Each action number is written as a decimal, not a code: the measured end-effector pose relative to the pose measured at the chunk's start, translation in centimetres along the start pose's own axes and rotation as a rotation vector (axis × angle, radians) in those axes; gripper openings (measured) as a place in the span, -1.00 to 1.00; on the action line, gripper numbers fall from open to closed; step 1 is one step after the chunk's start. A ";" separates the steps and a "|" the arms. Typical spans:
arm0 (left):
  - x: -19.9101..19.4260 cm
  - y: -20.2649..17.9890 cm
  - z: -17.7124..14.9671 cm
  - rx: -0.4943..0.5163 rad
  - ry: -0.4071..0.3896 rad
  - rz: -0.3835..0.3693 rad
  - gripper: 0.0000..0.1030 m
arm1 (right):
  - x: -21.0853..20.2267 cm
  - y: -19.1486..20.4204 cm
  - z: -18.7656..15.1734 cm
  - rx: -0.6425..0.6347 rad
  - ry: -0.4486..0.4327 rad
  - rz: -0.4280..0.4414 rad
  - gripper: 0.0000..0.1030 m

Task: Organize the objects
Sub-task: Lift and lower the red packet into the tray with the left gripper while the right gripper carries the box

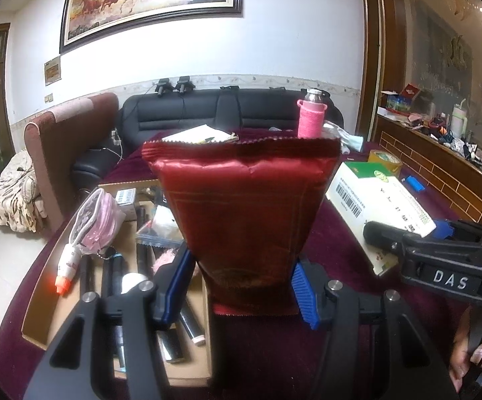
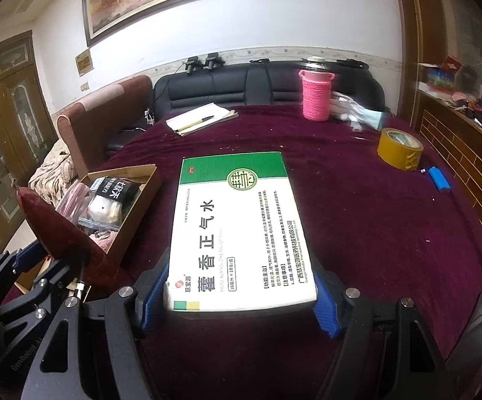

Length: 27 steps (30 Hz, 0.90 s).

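My left gripper point(image 1: 241, 286) is shut on a dark red foil packet point(image 1: 241, 206), held upright above the right edge of a cardboard box point(image 1: 34, 330). The box holds several small items: a pink pouch point(image 1: 96, 223), dark tubes and plastic bags. My right gripper point(image 2: 239, 295) is shut on a white and green medicine carton point(image 2: 241, 230), held flat just above the maroon tablecloth point(image 2: 374, 220). In the right wrist view the red packet point(image 2: 64, 233) and the left gripper point(image 2: 51, 266) show at the left, beside the cardboard box point(image 2: 141, 196). The carton point(image 1: 374, 196) also appears at the right of the left wrist view.
On the tablecloth lie a roll of yellow tape point(image 2: 399, 148), a blue lighter point(image 2: 439, 180), a pink knitted bottle point(image 2: 317, 95), a notepad with a pen point(image 2: 201, 118) and a white cloth point(image 2: 357, 110). A black sofa point(image 2: 267, 83) stands behind the table. A hand point(image 1: 467, 360) shows at the lower right.
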State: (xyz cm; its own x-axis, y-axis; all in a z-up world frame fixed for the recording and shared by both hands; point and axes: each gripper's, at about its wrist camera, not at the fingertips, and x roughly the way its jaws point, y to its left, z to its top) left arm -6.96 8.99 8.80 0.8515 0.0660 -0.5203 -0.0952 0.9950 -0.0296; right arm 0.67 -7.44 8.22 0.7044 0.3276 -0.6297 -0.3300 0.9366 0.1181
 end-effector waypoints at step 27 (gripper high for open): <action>-2.7 0.2 0.6 -0.009 -0.059 -0.006 0.05 | -1.7 0.5 -0.2 -0.010 -0.030 0.013 0.51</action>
State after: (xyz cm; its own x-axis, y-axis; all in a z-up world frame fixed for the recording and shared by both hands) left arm -9.01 9.05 10.69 0.8810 0.0644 -0.4687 -0.0943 0.9947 -0.0405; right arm -0.81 -7.56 9.24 0.7184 0.3432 -0.6051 -0.3454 0.9310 0.1180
